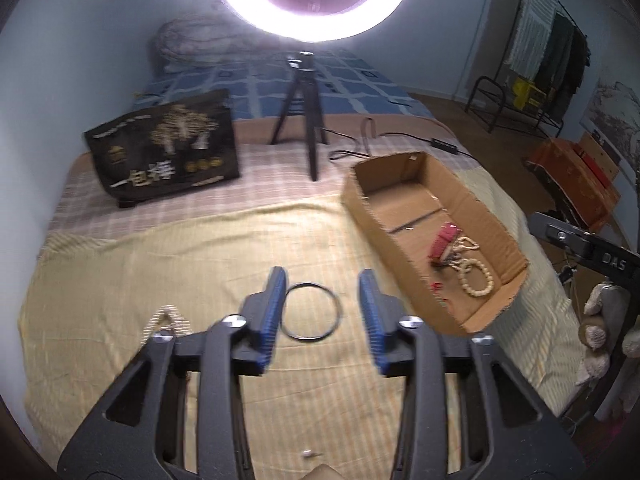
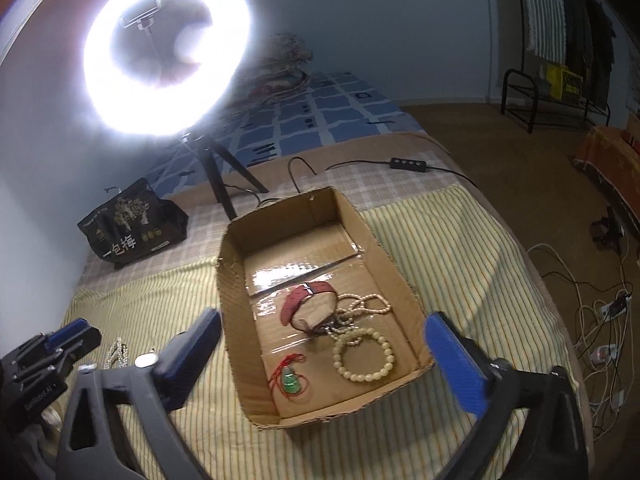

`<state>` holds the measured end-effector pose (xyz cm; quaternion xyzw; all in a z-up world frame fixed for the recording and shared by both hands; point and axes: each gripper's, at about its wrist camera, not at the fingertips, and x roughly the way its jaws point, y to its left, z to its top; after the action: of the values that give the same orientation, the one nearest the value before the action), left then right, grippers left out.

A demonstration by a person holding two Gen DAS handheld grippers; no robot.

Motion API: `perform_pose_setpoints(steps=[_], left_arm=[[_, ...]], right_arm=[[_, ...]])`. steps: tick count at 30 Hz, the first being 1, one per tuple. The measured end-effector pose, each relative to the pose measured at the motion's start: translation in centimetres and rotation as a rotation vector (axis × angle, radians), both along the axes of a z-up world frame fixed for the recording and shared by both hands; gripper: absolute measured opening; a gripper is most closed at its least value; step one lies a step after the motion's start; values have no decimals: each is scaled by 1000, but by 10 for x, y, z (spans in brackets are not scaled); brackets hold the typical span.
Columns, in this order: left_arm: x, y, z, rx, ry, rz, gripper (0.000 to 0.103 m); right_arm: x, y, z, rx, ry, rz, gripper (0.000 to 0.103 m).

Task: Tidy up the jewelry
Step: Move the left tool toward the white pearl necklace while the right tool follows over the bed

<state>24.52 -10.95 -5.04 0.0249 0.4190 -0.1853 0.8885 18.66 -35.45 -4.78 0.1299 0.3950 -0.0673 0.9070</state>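
A thin black bangle (image 1: 310,310) lies flat on the yellow striped bedspread (image 1: 160,264). My left gripper (image 1: 322,280) hovers over it, open, with its blue pads on either side of the bangle and not touching it. A pearl necklace (image 1: 164,316) lies to its left. My right gripper (image 2: 322,328) stands wide open and empty above the near end of a cardboard box (image 2: 236,312). In the box lie a red watch strap (image 2: 308,300), a pearl strand (image 2: 360,306), a cream bead bracelet (image 2: 364,356) and a green pendant on a red cord (image 2: 290,378).
A lit ring light on a black tripod (image 1: 304,120) stands behind the box, its cable and switch (image 2: 408,164) trailing right. A black printed bag (image 1: 164,148) stands at the back left. A small silver piece (image 1: 308,453) lies near the front. Cables cover the floor (image 2: 600,320).
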Motion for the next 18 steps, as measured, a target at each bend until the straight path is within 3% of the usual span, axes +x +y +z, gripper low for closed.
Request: perform_pose_setpoints(steps=[15,18], left_arm=[[6,98,-6,47,1,154,46],[9,116,-9,44,8,180,46]], right_arm=[[8,98,4,-127,-67,255,102],[10,116,0,-138,-67,304,98]])
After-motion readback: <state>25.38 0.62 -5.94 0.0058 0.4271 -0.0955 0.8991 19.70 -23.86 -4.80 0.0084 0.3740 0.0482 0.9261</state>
